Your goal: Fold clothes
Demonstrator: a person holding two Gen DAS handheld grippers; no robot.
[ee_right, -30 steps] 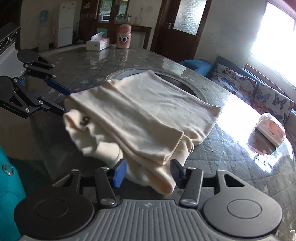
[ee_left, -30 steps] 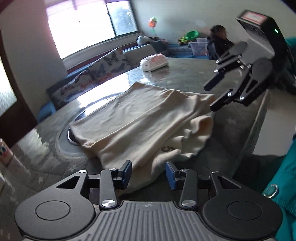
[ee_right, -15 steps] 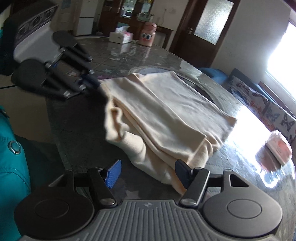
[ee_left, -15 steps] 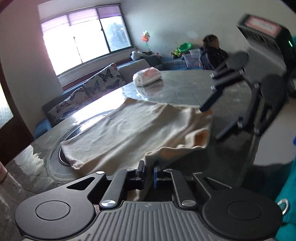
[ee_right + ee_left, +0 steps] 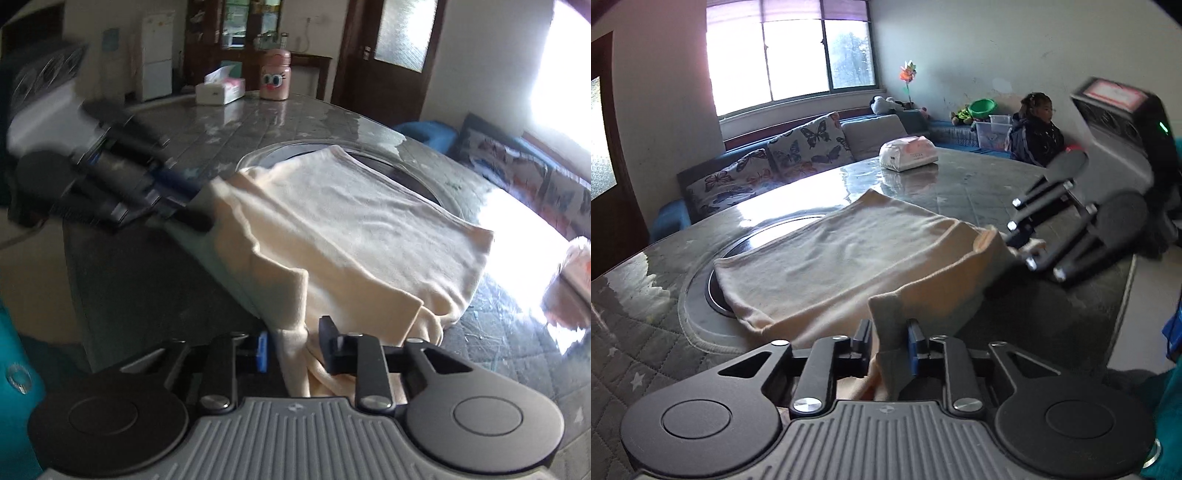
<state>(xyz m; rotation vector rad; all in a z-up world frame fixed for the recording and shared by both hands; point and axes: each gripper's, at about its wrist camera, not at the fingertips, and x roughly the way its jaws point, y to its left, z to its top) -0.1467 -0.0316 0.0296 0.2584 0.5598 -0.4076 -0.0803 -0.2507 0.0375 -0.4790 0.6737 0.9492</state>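
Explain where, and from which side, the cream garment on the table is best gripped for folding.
Grip the cream garment at its two near corners, coming from the table's near edge. That edge hangs loose there, while the far part lies flat and offers nothing to pinch.

garment point(image 5: 849, 258): plain cream, no print showing
table point(image 5: 979, 184): grey, quilted with little white stars
cushions point(image 5: 809, 147), 11 o'clock: butterfly print
jar point(image 5: 275, 75), 12 o'clock: pink, cartoon eyes
gripper pads point(image 5: 263, 351): blue
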